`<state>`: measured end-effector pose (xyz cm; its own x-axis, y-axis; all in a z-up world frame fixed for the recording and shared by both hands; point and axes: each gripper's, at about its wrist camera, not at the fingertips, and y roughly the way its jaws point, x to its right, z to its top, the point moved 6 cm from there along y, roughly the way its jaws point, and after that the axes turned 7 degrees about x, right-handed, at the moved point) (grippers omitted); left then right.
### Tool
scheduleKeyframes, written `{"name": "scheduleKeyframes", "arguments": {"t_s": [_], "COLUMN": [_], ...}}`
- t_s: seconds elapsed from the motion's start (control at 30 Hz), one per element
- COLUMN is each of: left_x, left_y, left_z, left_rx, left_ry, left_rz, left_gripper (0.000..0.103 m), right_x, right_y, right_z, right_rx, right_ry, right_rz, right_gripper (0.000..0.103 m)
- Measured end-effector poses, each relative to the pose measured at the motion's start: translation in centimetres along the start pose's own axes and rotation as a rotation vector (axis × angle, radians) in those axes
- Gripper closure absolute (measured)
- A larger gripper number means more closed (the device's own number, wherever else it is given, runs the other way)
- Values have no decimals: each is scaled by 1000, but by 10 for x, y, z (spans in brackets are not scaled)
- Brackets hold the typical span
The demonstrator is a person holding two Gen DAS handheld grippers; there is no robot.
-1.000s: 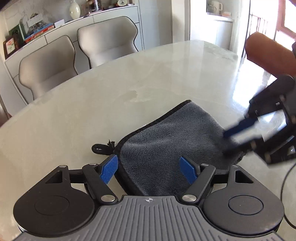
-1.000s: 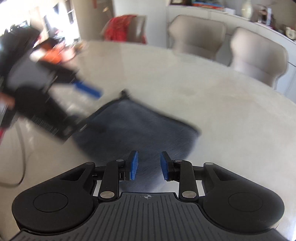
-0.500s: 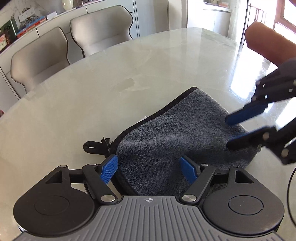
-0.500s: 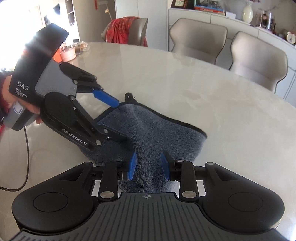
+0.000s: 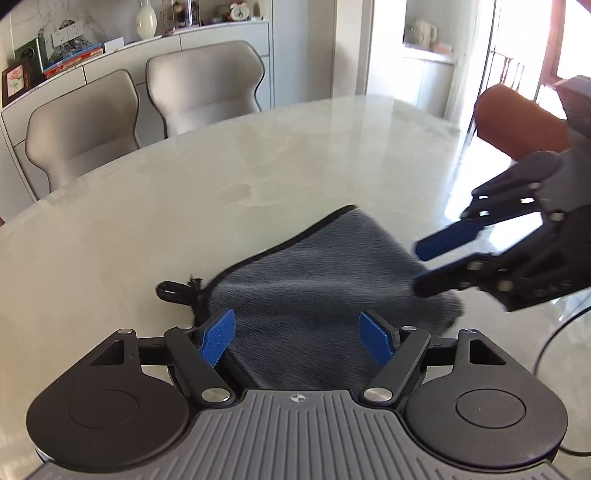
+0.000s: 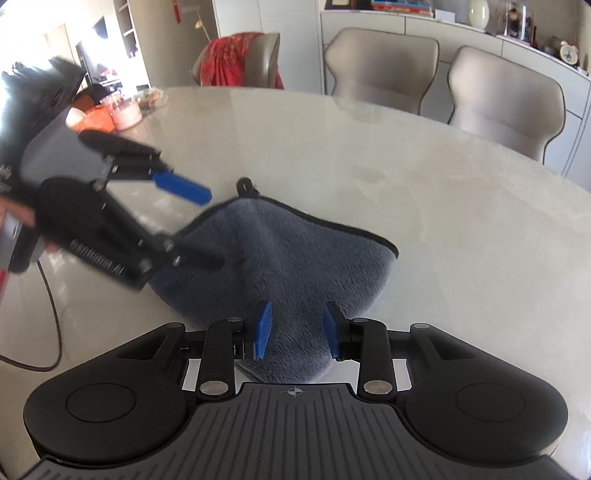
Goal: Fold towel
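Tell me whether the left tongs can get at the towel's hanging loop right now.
Probably yes. The left tongs are open over the towel, and the loop lies uncovered on the table just beyond their left fingertip. The right tongs sit across the towel, clear of it.

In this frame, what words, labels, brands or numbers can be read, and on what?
None reads cleanly.
Left gripper: white lettering on its side plate, motion-blurred, unreadable.
Right gripper: faint lettering on its body, unreadable.
Books on the sideboard: covers too small.
Clock: dial too small.
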<state>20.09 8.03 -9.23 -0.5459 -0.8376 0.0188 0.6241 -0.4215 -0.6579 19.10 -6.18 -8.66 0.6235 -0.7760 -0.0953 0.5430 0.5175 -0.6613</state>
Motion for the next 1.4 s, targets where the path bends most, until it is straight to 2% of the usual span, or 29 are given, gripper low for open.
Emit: {"name": "scheduleKeyframes", "arguments": {"t_s": [0.03, 0.1, 0.13, 0.2, 0.4, 0.57, 0.7, 0.73, 0.83, 1.0, 1.27, 1.33, 1.4], "left_x": [3, 9, 10, 9, 8, 8, 10, 10, 12, 12, 20, 21, 25], "left_y": [1, 2, 5, 13, 4, -5, 3, 5, 3, -2, -22, -28, -36], "left_z": [-5, -15, -20, -34, -36, -23, -31, -35, -39, -36, -36, -38, -41], "left_rx": [-12, -40, -66, -131, -135, -70, -122, -135, -143, -113, -104, -107, -106], "left_ry": [-4, -9, -4, 19, 68, 23, 42, 51, 65, 8, -187, -216, -221], "left_rz": [-12, -32, -24, 9, 21, -18, -6, 4, 15, 70, 188, 209, 237], "left_gripper": [25, 25, 25, 27, 28, 27, 28, 28, 28, 27, 24, 24, 24], "right_x": [-1, 0, 0, -2, 3, 15, 22, 25, 33, 34, 7, 2, -2], "right_y": [2, 14, 19, 12, 1, 6, 27, 33, 46, 25, -11, -19, -28], "right_z": [1, -6, -11, -17, -14, 2, 15, 15, 7, 4, -11, -16, -20], "right_rx": [-3, -69, -96, -86, -108, -45, -23, -42, -118, -94, -107, -110, -106], "right_ry": [-4, -15, -27, -61, -75, -53, -86, -94, -114, -54, 80, 103, 124], "right_rz": [6, 5, -1, -1, -6, -6, 21, 20, -25, -96, -266, -304, -339], "right_gripper": [68, 67, 67, 66, 63, 61, 61, 61, 59, 58, 32, 17, 11]}}
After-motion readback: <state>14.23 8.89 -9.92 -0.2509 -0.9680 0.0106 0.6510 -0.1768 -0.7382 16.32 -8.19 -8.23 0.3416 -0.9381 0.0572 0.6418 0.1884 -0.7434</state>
